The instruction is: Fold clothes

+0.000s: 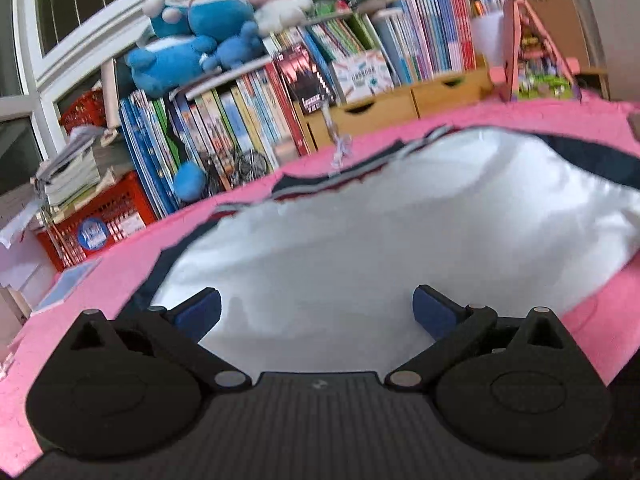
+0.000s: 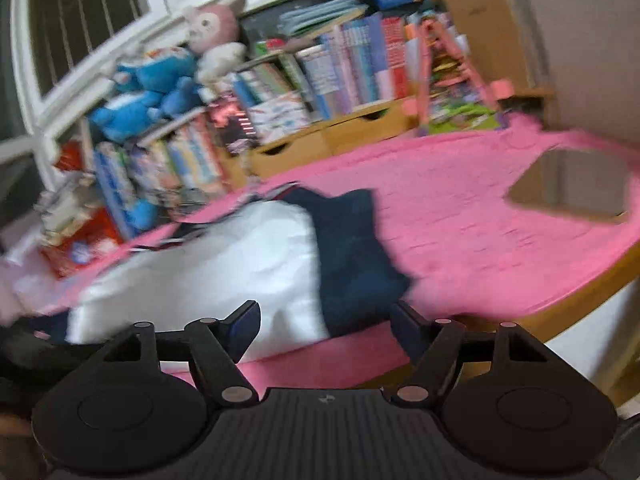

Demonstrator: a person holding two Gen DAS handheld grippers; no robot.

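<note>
A white shirt (image 1: 360, 240) with navy sleeves and striped collar lies rumpled on a pink cloth (image 2: 480, 216); left gripper (image 1: 316, 312) and right gripper (image 2: 324, 320) hover open-jawed above it.

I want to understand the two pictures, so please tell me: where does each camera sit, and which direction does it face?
Left wrist: sits behind the open left claw, looking forward and slightly down over the white garment toward the bookshelf.
Right wrist: sits behind the open right claw, facing the garment's navy sleeve and the pink cloth.
Shared: garment, pink cloth, bookshelf, plush toys.
</note>
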